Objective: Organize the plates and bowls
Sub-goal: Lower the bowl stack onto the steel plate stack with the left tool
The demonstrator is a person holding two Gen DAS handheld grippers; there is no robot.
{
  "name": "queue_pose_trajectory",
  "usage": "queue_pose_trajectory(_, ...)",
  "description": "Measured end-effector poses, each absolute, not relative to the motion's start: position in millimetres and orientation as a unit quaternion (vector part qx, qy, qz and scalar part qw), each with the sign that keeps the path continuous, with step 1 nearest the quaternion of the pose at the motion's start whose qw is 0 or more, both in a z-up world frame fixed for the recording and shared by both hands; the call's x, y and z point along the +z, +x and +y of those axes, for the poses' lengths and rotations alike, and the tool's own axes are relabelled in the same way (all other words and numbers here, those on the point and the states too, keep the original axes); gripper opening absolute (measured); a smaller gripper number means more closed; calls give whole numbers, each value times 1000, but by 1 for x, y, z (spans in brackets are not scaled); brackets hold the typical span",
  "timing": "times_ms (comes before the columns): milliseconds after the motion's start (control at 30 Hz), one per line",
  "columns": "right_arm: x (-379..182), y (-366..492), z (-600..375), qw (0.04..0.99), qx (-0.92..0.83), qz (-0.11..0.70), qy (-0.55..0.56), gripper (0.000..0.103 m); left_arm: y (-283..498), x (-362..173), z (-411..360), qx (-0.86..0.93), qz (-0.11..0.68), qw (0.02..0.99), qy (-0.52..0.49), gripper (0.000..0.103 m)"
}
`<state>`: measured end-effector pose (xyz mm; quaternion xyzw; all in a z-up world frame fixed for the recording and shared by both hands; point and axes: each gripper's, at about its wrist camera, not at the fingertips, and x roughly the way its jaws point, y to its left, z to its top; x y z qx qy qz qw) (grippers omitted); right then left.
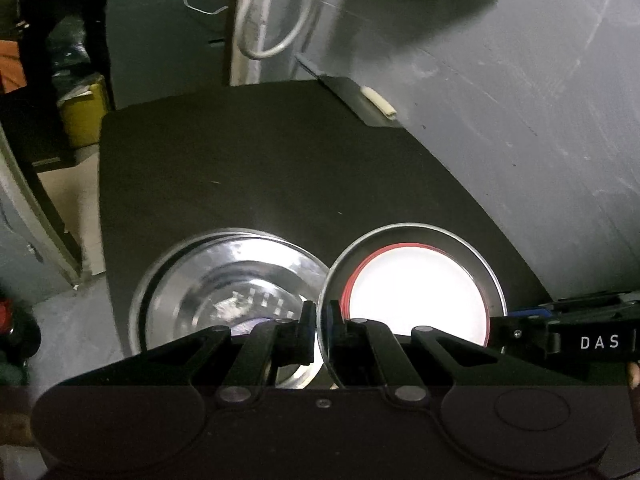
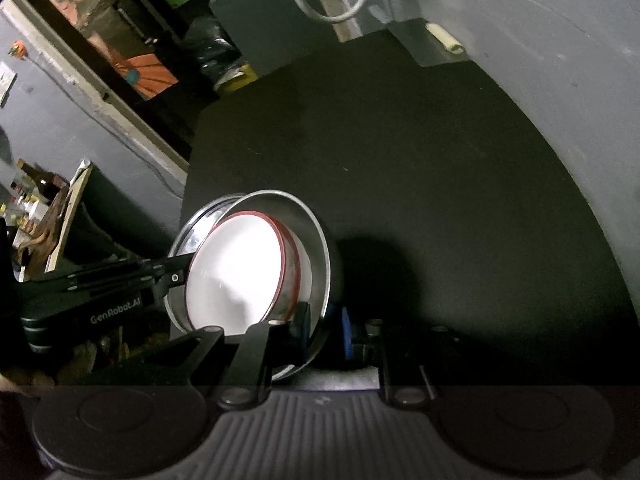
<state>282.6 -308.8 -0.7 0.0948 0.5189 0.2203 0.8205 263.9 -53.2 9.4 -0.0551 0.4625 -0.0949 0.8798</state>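
Observation:
A steel bowl (image 1: 460, 248) holds a white dish with a red rim (image 1: 416, 292). Beside it on the left lies a shiny steel plate (image 1: 224, 280) on the black table (image 1: 260, 160). My left gripper (image 1: 322, 312) is shut on the bowl's near-left rim. My right gripper (image 1: 504, 330) reaches in from the right and pinches the opposite rim. In the right wrist view the steel bowl (image 2: 316, 248) looks tilted, with the white dish (image 2: 236, 272) inside, and the right gripper (image 2: 326, 324) is clamped on its near rim. The left gripper (image 2: 176, 276) grips the far side, and the steel plate (image 2: 192, 232) peeks out behind.
A grey wall (image 1: 520, 120) runs along the table's right side. A small cream object (image 1: 378, 100) lies on a dark ledge at the far right corner. A white cable loop (image 1: 276, 12) hangs behind. A yellow box (image 1: 82, 112) and clutter stand off the left edge.

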Motion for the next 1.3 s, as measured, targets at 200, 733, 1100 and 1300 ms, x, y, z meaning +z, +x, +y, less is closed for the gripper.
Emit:
queue_pose_trajectory(200, -1, 295, -286, 812, 249, 521, 82, 18, 265, 11, -35, -59, 460, 883, -65, 3)
queue_pose_trajectory(733, -10, 326, -239, 792, 297, 531, 58, 18, 272, 1, 4, 13, 466, 881, -82, 3)
queue_pose_trajectory(1100, -19, 333, -227, 784, 304, 539, 53, 18, 282, -12, 16, 34, 476, 874, -88, 3)
queue_pose_trajectory(1300, -20, 335, -223, 780, 306, 543, 53, 18, 285, -16, 18, 39, 480, 871, -91, 3)
